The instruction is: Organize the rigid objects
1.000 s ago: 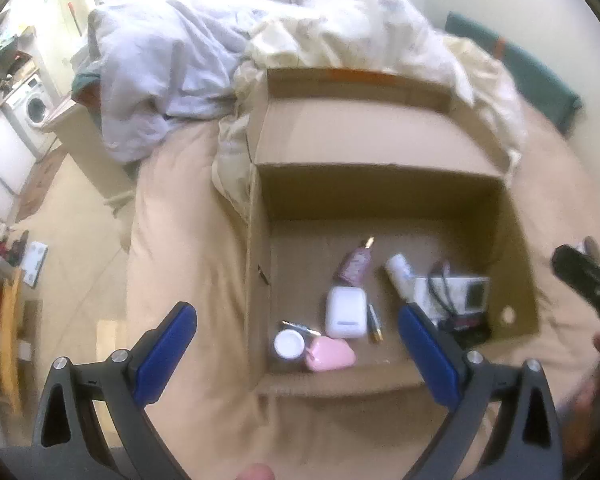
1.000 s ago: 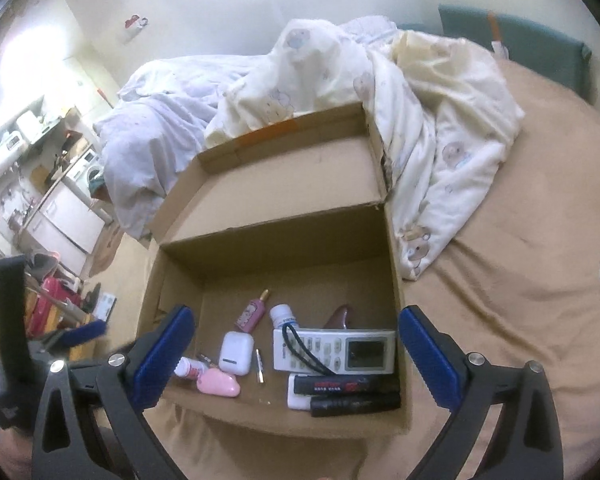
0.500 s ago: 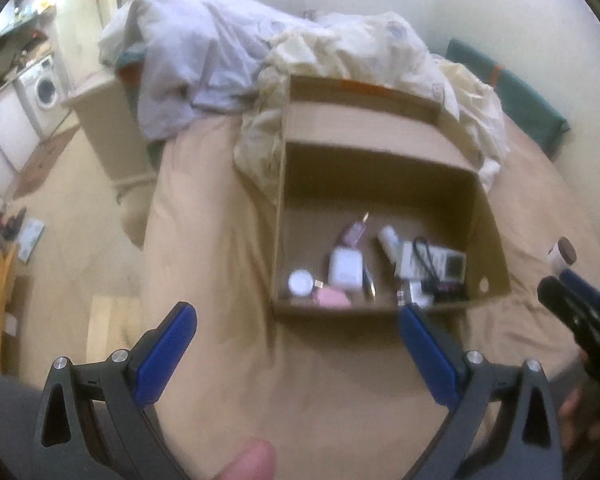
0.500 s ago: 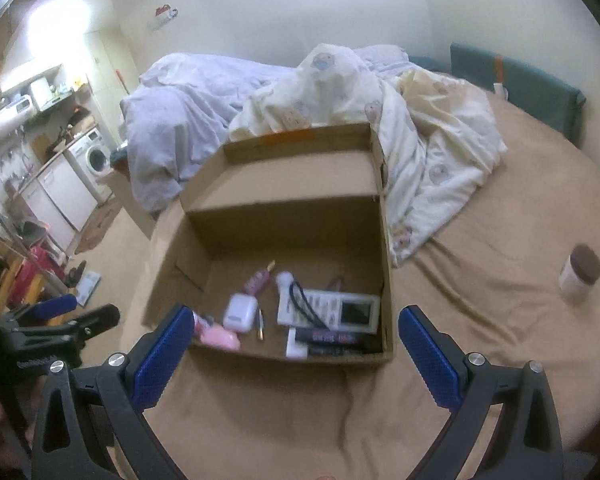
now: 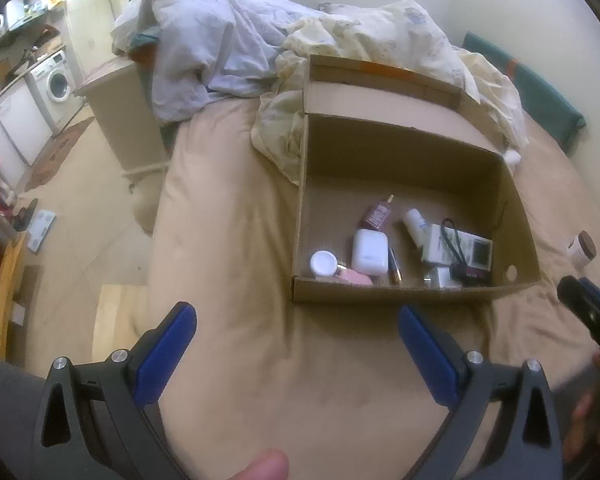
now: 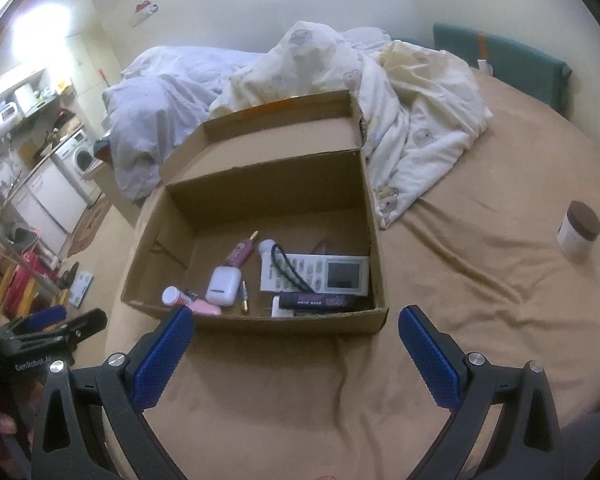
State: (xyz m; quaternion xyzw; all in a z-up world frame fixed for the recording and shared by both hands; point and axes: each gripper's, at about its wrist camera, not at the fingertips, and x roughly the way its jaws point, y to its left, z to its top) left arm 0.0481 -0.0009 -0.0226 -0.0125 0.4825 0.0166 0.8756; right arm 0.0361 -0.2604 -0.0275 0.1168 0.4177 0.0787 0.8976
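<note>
Above bedsheet, short of cardboard box [image 6: 260, 200]: left gripper [image 5: 296, 320], right gripper [image 6: 296, 320] level, jaws wide, empty.

Home, bedroom: bed [image 6: 480, 280] with rumpled duvets [image 6: 400, 92]; washing machine [image 5: 56, 80] and white cabinets [image 6: 48, 196] in adjoining kitchen-laundry corner.

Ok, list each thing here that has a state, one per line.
left gripper: open, empty, hovering over the bed
right gripper: open, empty
cardboard box: open, lid flap folded back
white earbud case: closed, lying in the box
remote control: flat in the box, screen up
brown-lidded jar: lid on, upright on the bed, outside the box
</note>
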